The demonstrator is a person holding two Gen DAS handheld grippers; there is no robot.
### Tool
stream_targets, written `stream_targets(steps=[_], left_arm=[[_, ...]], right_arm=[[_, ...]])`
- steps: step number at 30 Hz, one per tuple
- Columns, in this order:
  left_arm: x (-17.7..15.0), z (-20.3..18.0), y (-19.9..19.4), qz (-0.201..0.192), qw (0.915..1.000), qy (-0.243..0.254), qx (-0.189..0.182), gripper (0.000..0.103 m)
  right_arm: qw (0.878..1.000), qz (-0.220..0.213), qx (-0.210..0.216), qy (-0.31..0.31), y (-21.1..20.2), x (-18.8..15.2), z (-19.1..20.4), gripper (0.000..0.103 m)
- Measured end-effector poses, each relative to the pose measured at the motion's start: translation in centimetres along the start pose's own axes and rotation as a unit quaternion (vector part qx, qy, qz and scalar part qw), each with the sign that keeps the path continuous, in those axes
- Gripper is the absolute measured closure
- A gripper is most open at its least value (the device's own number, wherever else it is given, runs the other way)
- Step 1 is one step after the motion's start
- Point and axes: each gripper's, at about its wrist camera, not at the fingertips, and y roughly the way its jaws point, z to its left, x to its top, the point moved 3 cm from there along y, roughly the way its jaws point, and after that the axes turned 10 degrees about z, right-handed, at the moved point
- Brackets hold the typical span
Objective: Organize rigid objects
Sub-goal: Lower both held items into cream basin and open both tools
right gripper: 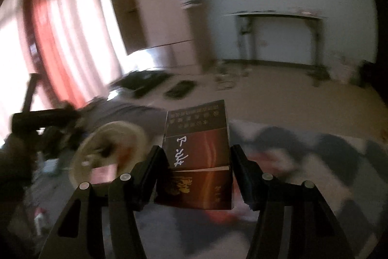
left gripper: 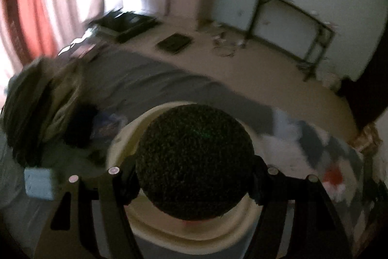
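Left wrist view shows a dark ball (left gripper: 195, 165) with a rough, speckled surface clamped between the pads of the left tongs (left gripper: 194, 182), which stand part open around its round bulk. It hangs directly above a cream bowl (left gripper: 135, 132) with a smooth, thick rim, which rests on a grey bed (left gripper: 145, 79) strewn with blurred clothes.

Right wrist view shows the right tongs (right gripper: 197, 170) closed on a small rigid box (right gripper: 197, 157), dark brown and red with white script on glossy card; the pads press its two narrow sides and its far end points away from the camera. From this side the cream bowl (right gripper: 109, 152) lies low and to the left, with the left tongs (right gripper: 43, 123) as a dark blur above it.

Both pictures are smeared, which suggests fast travel. The ball is round, so a jolt could roll it out of the pads, and it might bounce off the bowl's hard rim onto the soft bedding. The box's slick faces could let it swivel or slide in a grip on its sides alone.
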Motion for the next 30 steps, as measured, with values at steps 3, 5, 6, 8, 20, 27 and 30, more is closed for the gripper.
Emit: stream_targets(steps=[3, 5, 6, 8, 20, 27, 30], left_arm=[[-0.6, 3.0, 2.9, 0.031, 0.9987, -0.041, -0.004, 0.033], [-0.6, 3.9, 3.8, 0.040, 0.9978, -0.054, -0.006, 0.033], [-0.4, 4.2, 4.0, 0.041, 0.9975, -0.058, -0.008, 0.033], [0.1, 4.6, 4.9, 0.046, 0.9968, -0.064, -0.016, 0.033], [1.6, 3.3, 10.5, 0.095, 0.9937, -0.026, -0.053, 0.033], [1.8, 3.1, 10.8, 0.091, 0.9944, -0.033, -0.044, 0.018], [2.2, 2.8, 9.6, 0.068, 0.9964, -0.033, -0.038, 0.004]], right_arm=[[0.998, 0.030, 0.045, -0.038, 4.1, 0.1, 6.3, 0.045], [0.995, 0.047, 0.062, -0.055, 6.4, -0.1, 9.1, 0.045], [0.993, 0.059, 0.075, -0.063, 8.0, -0.4, 10.7, 0.045], [0.990, 0.081, 0.081, -0.086, 10.8, -1.0, 13.4, 0.045], [0.974, 0.144, 0.056, -0.168, 20.5, -1.8, 20.0, 0.045], [0.971, 0.160, 0.041, -0.171, 22.8, -2.4, 21.5, 0.010], [0.977, 0.135, 0.049, -0.158, 21.3, -1.9, 21.2, 0.004]])
